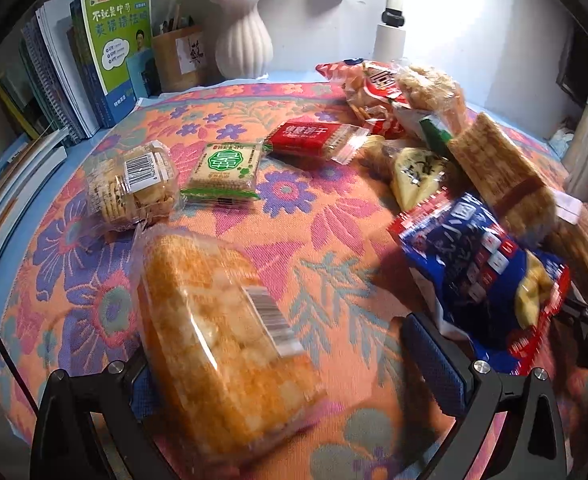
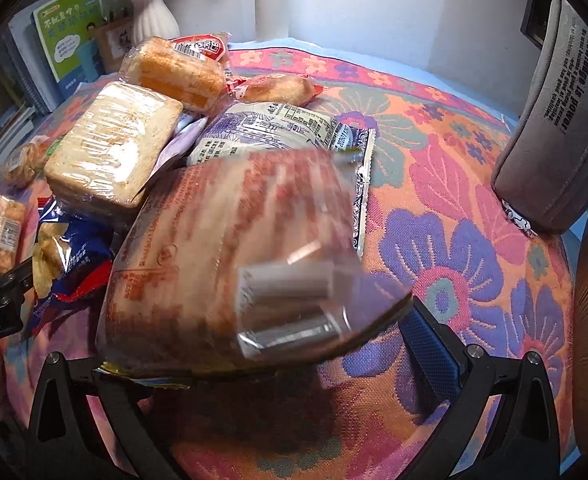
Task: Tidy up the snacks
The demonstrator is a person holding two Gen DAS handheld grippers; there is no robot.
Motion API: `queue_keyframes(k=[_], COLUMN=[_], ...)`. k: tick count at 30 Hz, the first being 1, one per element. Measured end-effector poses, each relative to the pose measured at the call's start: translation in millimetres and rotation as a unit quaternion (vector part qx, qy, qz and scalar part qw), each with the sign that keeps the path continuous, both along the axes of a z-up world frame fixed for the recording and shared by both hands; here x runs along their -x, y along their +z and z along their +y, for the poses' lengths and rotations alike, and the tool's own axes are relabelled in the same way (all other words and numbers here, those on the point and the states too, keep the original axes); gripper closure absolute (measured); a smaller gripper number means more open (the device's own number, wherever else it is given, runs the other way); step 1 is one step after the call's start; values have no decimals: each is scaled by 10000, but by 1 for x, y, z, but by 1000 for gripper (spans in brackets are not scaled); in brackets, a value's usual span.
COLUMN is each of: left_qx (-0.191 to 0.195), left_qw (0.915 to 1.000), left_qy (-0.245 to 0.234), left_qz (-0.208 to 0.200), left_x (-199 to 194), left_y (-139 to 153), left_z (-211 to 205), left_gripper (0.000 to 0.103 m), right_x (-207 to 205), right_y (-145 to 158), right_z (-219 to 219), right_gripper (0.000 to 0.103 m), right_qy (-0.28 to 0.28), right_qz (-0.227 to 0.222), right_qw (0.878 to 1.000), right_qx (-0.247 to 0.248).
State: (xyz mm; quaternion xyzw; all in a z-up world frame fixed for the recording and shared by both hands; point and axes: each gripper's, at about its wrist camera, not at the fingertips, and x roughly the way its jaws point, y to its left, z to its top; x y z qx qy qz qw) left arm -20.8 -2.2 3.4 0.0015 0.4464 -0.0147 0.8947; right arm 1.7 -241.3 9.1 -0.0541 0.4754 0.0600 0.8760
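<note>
An orange rice-cracker pack (image 1: 222,344) in clear wrap lies on the floral cloth (image 1: 314,240) between the wide-apart fingers of my left gripper (image 1: 286,368), against the left finger; this gripper is open. Further back are a clear cookie tub (image 1: 130,184), a green biscuit pack (image 1: 224,170) and a red biscuit pack (image 1: 314,138) in a row. A blue snack bag (image 1: 482,280) fronts a heap of packs on the right. My right gripper (image 2: 278,360) stands open around a blurred red-printed clear pack (image 2: 230,260) that fills the gap and hides the left finger.
Books (image 1: 94,60), a wooden pen holder (image 1: 178,60), a white vase (image 1: 244,40) and a lamp base (image 1: 390,40) line the back wall. A grey pouch (image 2: 554,120) stands at the right edge. Bare cloth (image 2: 434,160) shows right of the heap.
</note>
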Motion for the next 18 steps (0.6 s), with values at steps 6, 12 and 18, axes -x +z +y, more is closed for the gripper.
queue_keyframes(k=[6,12,18], left_qx=[542,732,757], left_qw=[9955,9878,9874], left_qy=[-377,-593,-587], left_qz=[-686,-1239,-1262], left_x=[29,15,-6], left_y=[29,54,37], left_z=[10,-5,-26], left_gripper=[0,0,0], right_x=[33,49,49], right_y=[34,70,52], right_z=[-9,-11,-31], right_gripper=[0,0,0], right_qy=[167,476,389], right_qz=[-974,-2014,-1859], right_qw=[9931,9763,9788], right_qx=[-632,-626,-771])
